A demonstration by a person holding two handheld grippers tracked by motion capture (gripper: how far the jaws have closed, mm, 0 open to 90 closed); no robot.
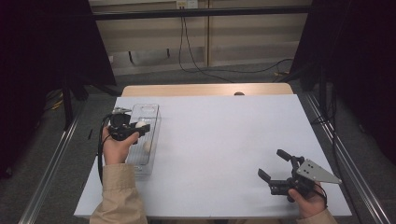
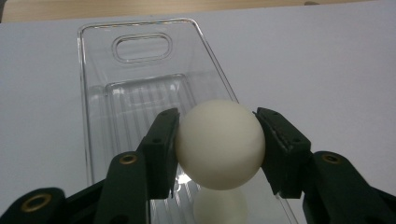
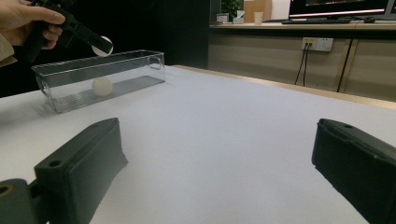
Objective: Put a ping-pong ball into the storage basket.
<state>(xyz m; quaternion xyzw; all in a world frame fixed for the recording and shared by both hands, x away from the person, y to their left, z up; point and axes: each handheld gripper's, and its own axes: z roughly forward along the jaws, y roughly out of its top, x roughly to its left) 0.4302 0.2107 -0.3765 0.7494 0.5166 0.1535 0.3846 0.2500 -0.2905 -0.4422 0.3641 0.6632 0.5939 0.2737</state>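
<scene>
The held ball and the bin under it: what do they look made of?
Ball: probably matte plastic, like a table-tennis ball; smooth, off-white, only a soft sheen. Bin: clear rigid plastic, glossy; the table shows through its walls, and it has a ribbed floor and a moulded handle slot.

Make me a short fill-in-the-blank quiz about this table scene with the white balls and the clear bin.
1. The left tool is shut on a white ____.
2. A second ball lies inside the clear ____.
3. The right tool has its jaws ____ and holds nothing.
4. The held ball hangs ____ the clear bin.

Missing words: ball; bin; open; above
</scene>
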